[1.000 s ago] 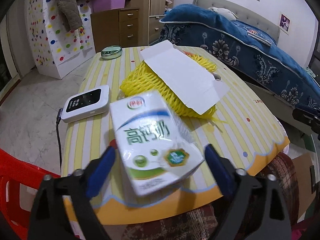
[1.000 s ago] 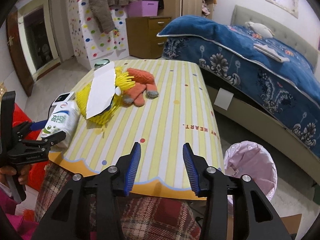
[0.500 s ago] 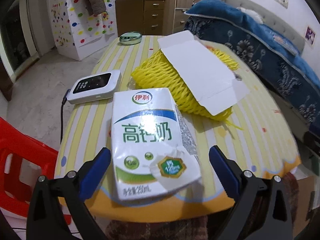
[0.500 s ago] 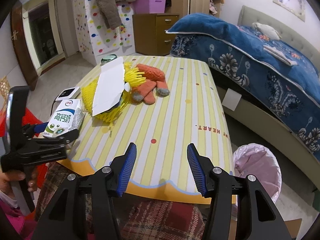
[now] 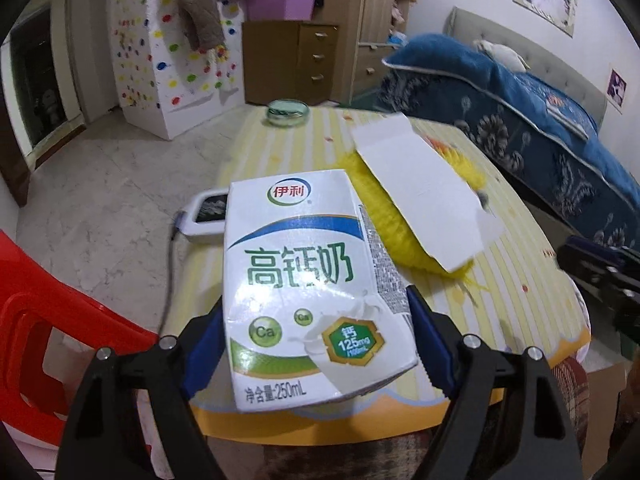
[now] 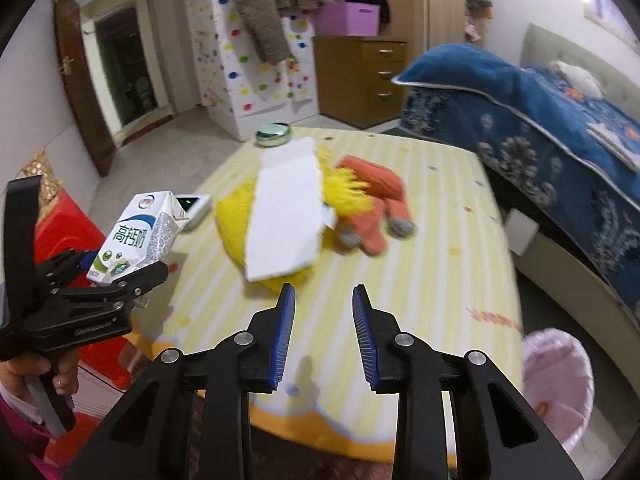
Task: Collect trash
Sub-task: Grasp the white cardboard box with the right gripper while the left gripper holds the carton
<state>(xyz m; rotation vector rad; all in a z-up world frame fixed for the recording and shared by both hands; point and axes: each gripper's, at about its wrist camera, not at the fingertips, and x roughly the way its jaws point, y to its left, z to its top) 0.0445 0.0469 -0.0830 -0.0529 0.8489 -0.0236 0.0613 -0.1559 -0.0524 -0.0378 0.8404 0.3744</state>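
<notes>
The white, green-printed cardboard milk carton (image 5: pixel 308 280), a slightly dented rectangular box with a glossy face, was lying flat on the worktop a second ago with the left gripper (image 5: pixel 316 340) spread wide on either side of it. Now the left jaws are closing and their blue ribbed pads press its two narrow sides; in the right wrist view the carton (image 6: pixel 134 236) is tilted up and clear of the yellow-striped tablecloth (image 6: pixel 432 248). So the first piece of trash looks to be picked, and what remains for it is, I judge, the carry to the bin with the thin pink plastic liner (image 6: pixel 556 384), which stands on the floor beyond the worktop's right corner.

The right gripper (image 6: pixel 324 336) has swung in over the worktop; its jaws are closing with nothing between them.

Just behind the carton lies a mound of yellow foam netting (image 5: pixel 404 232), soft and ribbed, with a flat sheet of white unfolded card (image 5: pixel 420 192) resting on top. Beside it lies an orange knitted glove with grey fingertips (image 6: pixel 372 216), and a white pocket-sized device with a dark screen (image 5: pixel 208 216) is partly hidden by the carton.
</notes>
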